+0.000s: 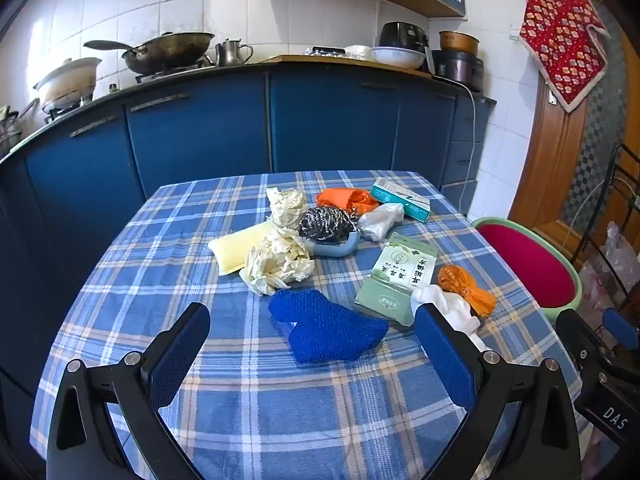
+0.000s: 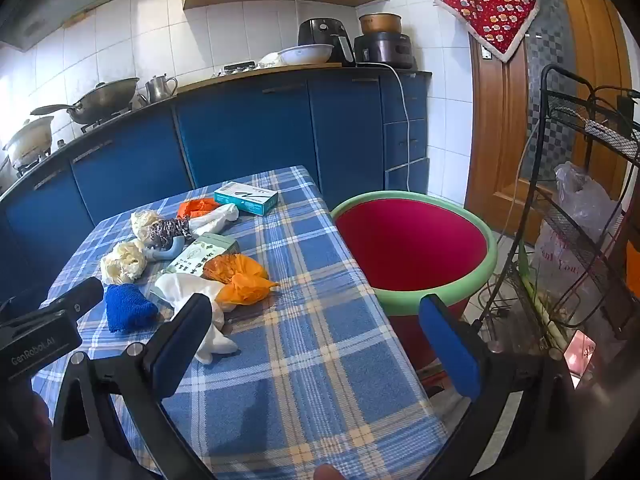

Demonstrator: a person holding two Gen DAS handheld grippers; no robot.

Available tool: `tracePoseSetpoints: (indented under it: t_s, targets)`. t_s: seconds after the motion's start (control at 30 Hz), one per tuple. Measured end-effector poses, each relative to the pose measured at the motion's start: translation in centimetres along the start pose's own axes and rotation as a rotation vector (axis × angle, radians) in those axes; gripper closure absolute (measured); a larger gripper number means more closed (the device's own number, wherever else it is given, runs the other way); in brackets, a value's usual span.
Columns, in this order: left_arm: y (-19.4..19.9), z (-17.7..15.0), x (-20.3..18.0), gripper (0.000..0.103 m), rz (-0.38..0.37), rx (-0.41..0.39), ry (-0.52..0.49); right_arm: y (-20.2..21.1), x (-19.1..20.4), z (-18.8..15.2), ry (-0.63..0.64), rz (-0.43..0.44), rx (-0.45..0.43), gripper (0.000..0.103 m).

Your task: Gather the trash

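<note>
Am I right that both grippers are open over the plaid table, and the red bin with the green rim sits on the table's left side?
Not quite. The red bin stands off the table's right side, as the right wrist view shows. The rest holds: the left gripper and right gripper are both open over the plaid table.

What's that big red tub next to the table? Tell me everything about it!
The red tub is a big round bucket, probably plastic, with a red inside and a thick pale green rim. It stands upright and open beside the right edge of the checked table, close against the cloth. Nothing can be seen inside it. A black wire rack stands on its other side. Its lower part is hidden behind the open right gripper. In the left wrist view only part shows.
</note>
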State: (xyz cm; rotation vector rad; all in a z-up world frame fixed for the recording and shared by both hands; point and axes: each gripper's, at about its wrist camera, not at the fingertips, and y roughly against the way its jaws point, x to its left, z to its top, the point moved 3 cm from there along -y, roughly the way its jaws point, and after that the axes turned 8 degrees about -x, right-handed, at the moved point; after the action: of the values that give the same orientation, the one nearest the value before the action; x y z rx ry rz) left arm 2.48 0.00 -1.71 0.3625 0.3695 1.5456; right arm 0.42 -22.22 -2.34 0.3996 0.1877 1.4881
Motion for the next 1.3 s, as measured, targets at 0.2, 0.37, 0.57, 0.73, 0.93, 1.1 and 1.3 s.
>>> tracePoseSetpoints:
  t_s: [0.2,0.37,0.57,0.73,0.93,1.1,1.3]
  targets:
    - [0.05,-0.01,-0.09,0.001,-0.002,0.0,0.003,-0.03,-0.04,-0.03,-0.005,0.002,0.006,0.001]
    - [0.0,0.0,0.05,0.001,-0.005,0.005,0.011,-0.06,-0.04,-0.04,-0.006,0.003,0.009,0.002]
    - [-0.08,0.0,-0.03,0.001,-0.004,0.003,0.013,-0.07,0.01,-0.05,-0.005,0.002,0.009,0.001]
    - [-0.07,0.01,0.0,0.001,-0.006,0.003,0.015,-0.04,0.02,-0.05,-0.005,0.001,0.009,0.001]
    - [-0.07,0.02,0.01,0.001,-0.007,0.003,0.016,-0.08,0.04,-0.07,-0.004,0.002,0.01,0.001]
    - [-0.06,0.02,0.05,0.001,-0.007,0.003,0.018,-0.05,0.05,-0.06,-0.004,0.002,0.009,0.001]
    - [-0.06,0.02,0.06,0.001,-0.009,0.002,0.019,-0.01,0.06,-0.03,-0.004,0.001,0.009,0.001]
